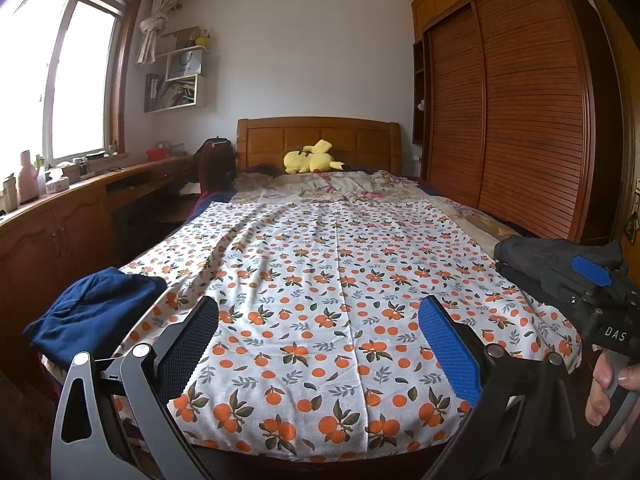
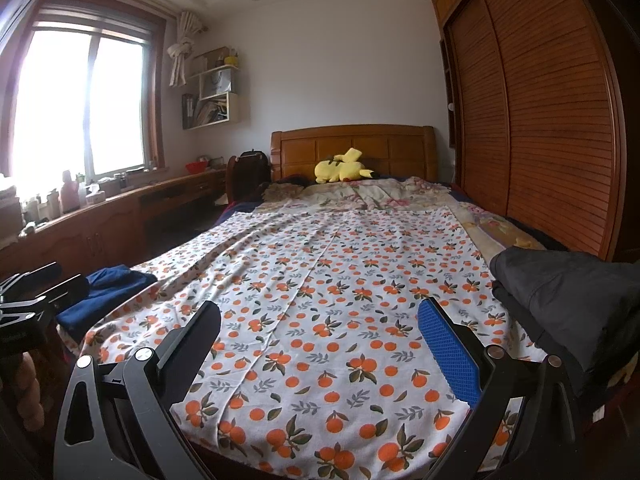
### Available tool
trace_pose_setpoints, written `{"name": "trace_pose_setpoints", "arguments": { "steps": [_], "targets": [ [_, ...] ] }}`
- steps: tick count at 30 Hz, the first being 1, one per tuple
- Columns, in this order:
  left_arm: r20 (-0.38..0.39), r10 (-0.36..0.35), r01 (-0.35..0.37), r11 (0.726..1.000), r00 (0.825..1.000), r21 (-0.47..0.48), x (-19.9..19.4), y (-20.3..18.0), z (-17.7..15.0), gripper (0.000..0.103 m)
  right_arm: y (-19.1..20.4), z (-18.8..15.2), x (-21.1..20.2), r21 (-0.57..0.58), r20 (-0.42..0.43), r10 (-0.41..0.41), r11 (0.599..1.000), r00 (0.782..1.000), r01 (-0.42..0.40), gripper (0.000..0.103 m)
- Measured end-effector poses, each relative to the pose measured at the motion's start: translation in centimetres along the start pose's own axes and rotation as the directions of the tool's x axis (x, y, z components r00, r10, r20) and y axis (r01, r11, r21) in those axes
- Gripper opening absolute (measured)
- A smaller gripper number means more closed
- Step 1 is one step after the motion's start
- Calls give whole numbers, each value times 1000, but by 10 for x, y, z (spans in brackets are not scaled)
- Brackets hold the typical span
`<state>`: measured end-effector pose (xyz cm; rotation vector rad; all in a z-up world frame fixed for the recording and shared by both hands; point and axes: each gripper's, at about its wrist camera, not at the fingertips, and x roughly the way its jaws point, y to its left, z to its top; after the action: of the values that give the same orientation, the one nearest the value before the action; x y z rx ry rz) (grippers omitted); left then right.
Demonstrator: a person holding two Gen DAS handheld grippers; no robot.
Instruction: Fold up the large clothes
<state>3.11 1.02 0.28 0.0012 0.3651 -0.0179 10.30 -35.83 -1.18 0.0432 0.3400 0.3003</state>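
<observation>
A white sheet with an orange-fruit print (image 1: 320, 280) lies spread flat over the bed, also in the right wrist view (image 2: 340, 288). A folded dark blue garment (image 1: 96, 312) lies at the bed's near left corner (image 2: 108, 292). A dark grey garment pile (image 2: 568, 300) lies at the near right edge (image 1: 552, 256). My left gripper (image 1: 320, 332) is open and empty above the sheet's near end. My right gripper (image 2: 320, 336) is open and empty too, just left of the grey pile; it shows at the right of the left wrist view (image 1: 600, 292).
A yellow plush toy (image 1: 312, 158) lies by the wooden headboard (image 1: 320, 140) on a floral quilt (image 1: 328, 186). A wooden wardrobe (image 1: 520, 112) runs along the right. A long wooden desk (image 1: 80, 200) with bottles stands under the window on the left.
</observation>
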Motion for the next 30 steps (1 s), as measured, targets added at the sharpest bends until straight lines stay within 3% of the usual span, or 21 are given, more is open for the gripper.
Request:
{"name": "trace_pose_setpoints", "arguments": {
  "steps": [30],
  "targets": [
    [7, -5, 5, 1000, 1000, 11, -1, -3, -8, 101, -2, -1, 2, 3, 1, -2, 1000, 1000, 2, 95]
  ]
}}
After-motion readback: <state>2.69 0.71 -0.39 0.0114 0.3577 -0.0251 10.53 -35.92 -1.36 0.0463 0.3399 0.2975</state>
